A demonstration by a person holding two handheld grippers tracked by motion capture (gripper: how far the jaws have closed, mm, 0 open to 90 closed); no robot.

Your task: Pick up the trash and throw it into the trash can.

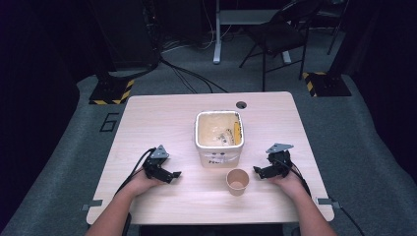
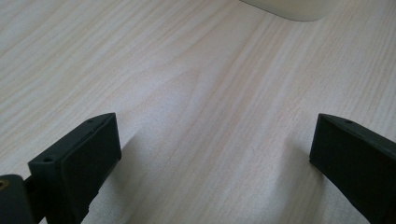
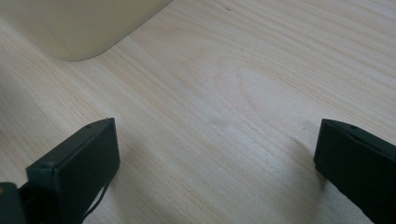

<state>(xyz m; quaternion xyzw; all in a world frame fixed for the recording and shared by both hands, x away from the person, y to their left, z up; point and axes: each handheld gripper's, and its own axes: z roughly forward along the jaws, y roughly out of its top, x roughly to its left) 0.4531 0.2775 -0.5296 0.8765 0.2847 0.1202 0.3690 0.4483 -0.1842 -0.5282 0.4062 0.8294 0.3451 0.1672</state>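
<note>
Pale wooden table [image 1: 162,118], grey carpet floor [image 1: 64,142], black folding chair [image 1: 280,34] behind, hazard-striped stand bases [image 1: 112,91]

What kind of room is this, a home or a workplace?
Most likely a lab or recording studio, not a home: dark walls, striped weighted stand bases on grey carpet, cables across the floor, and a folding chair behind the wooden table.

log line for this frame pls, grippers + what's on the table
left gripper: open, empty, on table | right gripper: open, empty | paper cup: upright, between grippers | white bin: open, behind cup
</note>
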